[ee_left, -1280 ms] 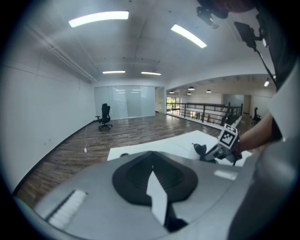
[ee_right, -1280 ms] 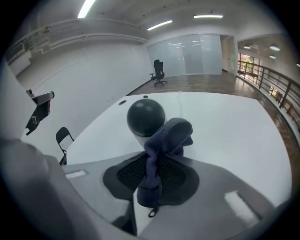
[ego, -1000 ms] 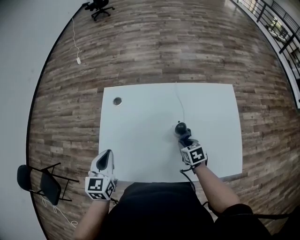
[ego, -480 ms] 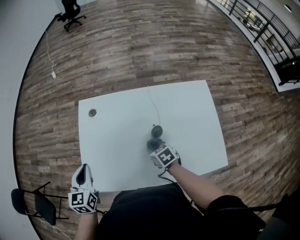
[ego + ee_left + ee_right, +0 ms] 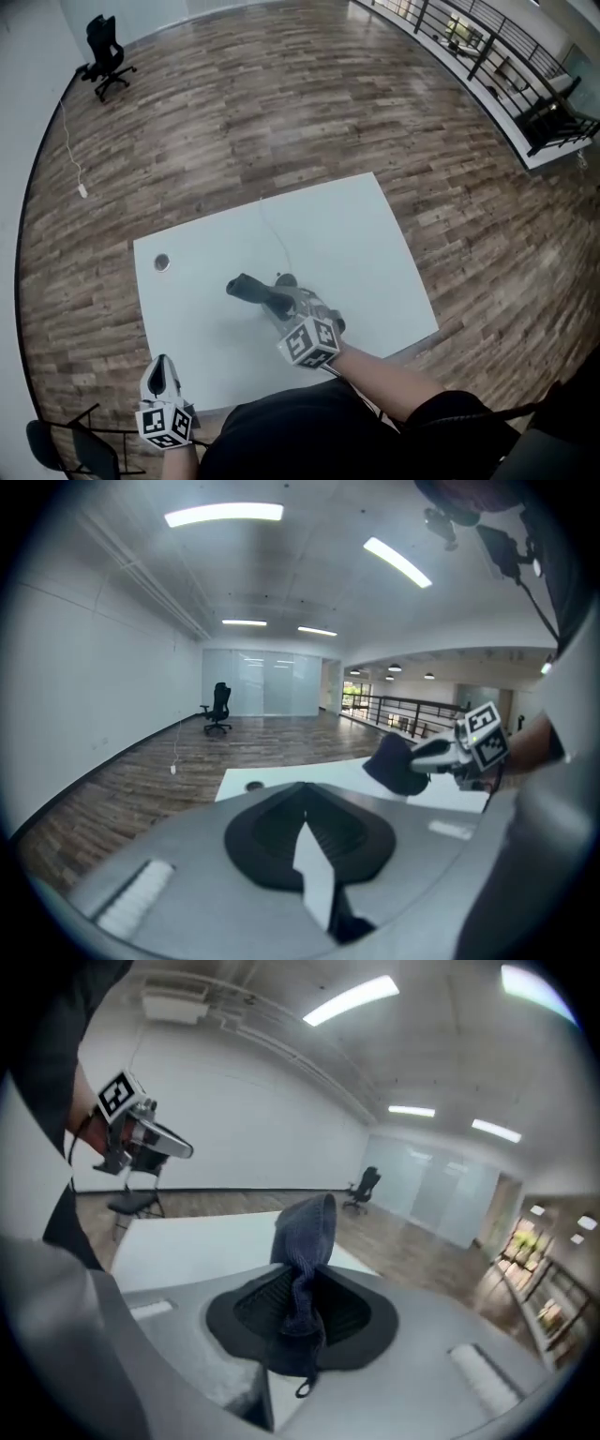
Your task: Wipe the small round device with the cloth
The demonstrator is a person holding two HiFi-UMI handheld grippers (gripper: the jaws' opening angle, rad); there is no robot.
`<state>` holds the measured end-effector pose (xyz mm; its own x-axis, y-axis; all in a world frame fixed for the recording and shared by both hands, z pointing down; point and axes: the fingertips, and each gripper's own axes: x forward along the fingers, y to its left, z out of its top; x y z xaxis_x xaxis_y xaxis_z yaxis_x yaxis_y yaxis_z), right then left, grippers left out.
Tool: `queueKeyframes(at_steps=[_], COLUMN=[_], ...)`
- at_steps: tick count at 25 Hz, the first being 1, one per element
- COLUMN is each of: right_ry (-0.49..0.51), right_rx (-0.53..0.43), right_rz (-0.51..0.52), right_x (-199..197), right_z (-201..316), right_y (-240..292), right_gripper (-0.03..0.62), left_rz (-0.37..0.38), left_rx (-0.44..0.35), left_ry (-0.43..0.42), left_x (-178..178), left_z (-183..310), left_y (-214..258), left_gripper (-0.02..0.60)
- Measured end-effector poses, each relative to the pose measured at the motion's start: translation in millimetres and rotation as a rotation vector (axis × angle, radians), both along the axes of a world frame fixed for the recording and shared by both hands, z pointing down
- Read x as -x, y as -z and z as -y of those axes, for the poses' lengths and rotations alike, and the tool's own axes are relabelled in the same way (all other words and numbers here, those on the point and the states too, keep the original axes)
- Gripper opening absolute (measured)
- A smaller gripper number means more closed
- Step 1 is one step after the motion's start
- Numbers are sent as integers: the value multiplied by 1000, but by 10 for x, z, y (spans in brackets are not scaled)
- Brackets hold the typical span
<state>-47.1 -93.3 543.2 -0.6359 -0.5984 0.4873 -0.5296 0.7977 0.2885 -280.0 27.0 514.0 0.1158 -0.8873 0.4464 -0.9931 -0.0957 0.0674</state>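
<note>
Cloth (image 5: 305,1241) is clamped in the right gripper (image 5: 300,1312), its free end poking ahead of the jaws, likely as the wiping pad. Small round device (image 5: 286,279) sits on the tabletop (image 5: 366,244) just beside those tips; left gripper (image 5: 305,836), clenched empty, waits well apart.

In the head view the cloth (image 5: 251,289) is wrapping the tips of the right gripper (image 5: 281,306), so the place where its jaws are closing on it is staying out of sight. The cloth is also covering part of the small round device (image 5: 286,278), which is showing only as a dark spot too small to make out. The lower edge is cutting off the chair (image 5: 66,448) beside the left gripper (image 5: 161,366). In the right gripper view the cloth is blocking the gap between the jaws.
</note>
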Motion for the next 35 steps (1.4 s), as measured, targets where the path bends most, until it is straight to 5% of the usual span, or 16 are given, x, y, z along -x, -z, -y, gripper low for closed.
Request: queueKeyframes(at_steps=[3, 8, 18, 29, 35], right_ry=[-136, -82, 77, 146, 214], right_rx=[-164, -63, -38, -13, 141], right_rz=[-133, -342, -412, -460, -529], right_x=[-312, -387, -120, -14, -64], right_z=[343, 429, 116, -15, -308], right_y=[78, -474, -735, -934, -1437], right_gripper=[75, 75, 75, 75, 75], left_rz=[-8, -10, -6, 8, 17], left_rx=[-10, -21, -6, 3, 3], left_ry=[-11, 3, 72, 102, 110], left_x=[-50, -4, 99, 148, 198], left_z=[45, -26, -246, -422, -470], left_y=[-4, 12, -26, 5, 16], left_gripper=[8, 8, 8, 8, 8])
